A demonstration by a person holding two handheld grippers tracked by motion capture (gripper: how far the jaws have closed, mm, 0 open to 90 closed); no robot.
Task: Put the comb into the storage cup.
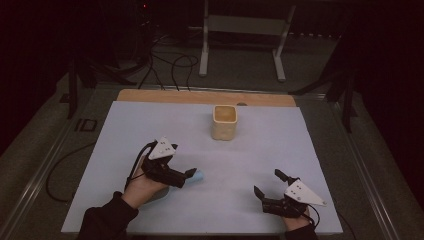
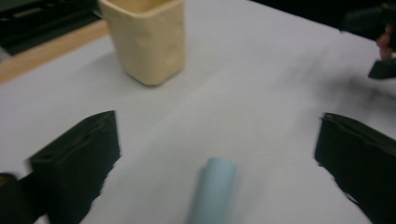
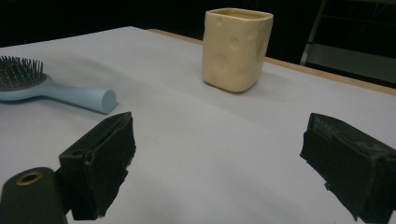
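Note:
A light blue hairbrush (image 3: pixel 56 91) lies on the white table sheet (image 1: pixel 260 145), bristles up, its handle (image 2: pixel 214 189) pointing toward the middle. My left gripper (image 1: pixel 190 175) is open, and in the left gripper view (image 2: pixel 219 133) the handle end lies between its wide-apart jaws without touching them. A cream cup (image 1: pixel 224 121) with cheese-like dimples stands upright toward the back centre (image 2: pixel 149 42) (image 3: pixel 236 49). My right gripper (image 1: pixel 270 184) rests near the front right edge, open and empty (image 3: pixel 219 135), facing the cup.
A bare wooden strip (image 1: pixel 200 96) runs along the table's far edge. Beyond it, a grey metal stand (image 1: pixel 245 30) and cables (image 1: pixel 170 65) are on the dark floor. The other hand's gripper (image 2: pixel 380 39) shows far right in the left gripper view.

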